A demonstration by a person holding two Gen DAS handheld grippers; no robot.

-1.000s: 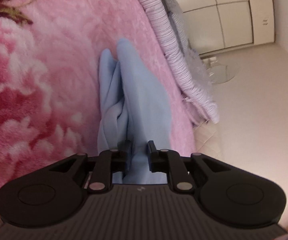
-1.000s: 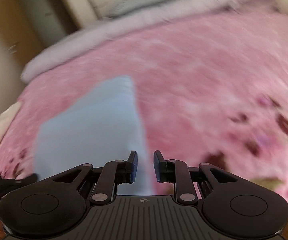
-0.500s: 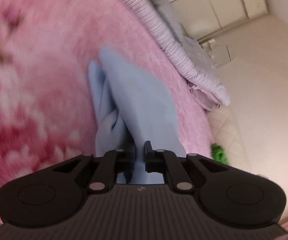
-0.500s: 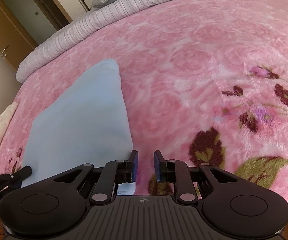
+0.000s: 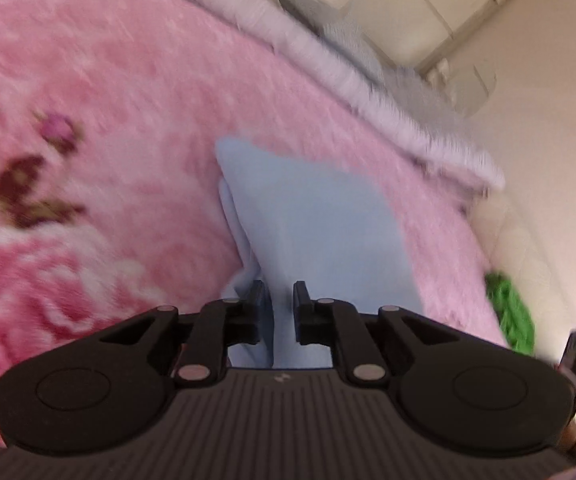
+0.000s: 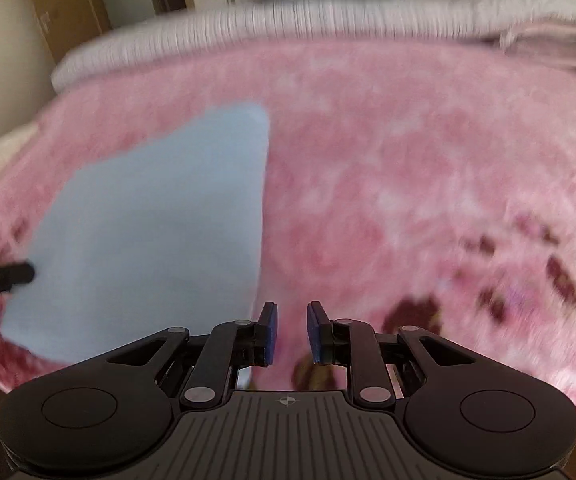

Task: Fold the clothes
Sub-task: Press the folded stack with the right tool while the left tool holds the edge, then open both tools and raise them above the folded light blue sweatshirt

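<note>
The light blue garment (image 6: 155,232) lies on the pink floral blanket (image 6: 408,168) covering the bed, folded into a tapering shape with its narrow end toward the far striped bedding (image 6: 288,24).

The left gripper (image 5: 280,300) is at the garment's near left edge. Its jaws are opening, with blue cloth between them; the pads stand apart, and I cannot see them pressing on the fabric. The right gripper (image 6: 290,322) hangs just right of the garment's near right corner, jaws apart with only blanket between them.

As I judge it, the loose layers bunched on the garment's left side could spring open as the left jaws let go, spoiling the fold. The plush blanket may also drag the thin cloth if either gripper slides across it. Both views are blurred, so the edges are hard to place.

No brand, label or writing is readable; only a small mark shows on each gripper body.
</note>
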